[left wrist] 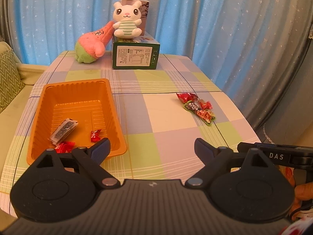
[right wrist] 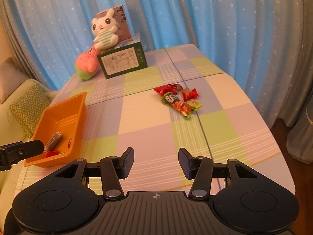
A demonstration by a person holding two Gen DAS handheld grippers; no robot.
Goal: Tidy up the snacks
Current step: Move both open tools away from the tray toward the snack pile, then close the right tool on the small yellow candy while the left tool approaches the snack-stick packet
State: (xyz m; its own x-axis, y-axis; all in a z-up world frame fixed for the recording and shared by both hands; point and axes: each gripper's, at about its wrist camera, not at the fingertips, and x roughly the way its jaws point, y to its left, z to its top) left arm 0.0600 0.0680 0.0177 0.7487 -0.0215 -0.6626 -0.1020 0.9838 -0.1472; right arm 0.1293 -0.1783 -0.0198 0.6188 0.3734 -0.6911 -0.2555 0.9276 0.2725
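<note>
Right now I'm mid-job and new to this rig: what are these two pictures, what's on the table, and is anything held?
Each picture comes from a camera riding on a handheld two-finger gripper. One view looks along the left gripper, the other along the right gripper. Both are open and hold nothing. On the checked table sits an orange tray containing three wrapped snacks. A small pile of snacks lies loose further right. At the back, a plush rabbit sits on a green box, with a pink plush toy leaning beside it.
</note>
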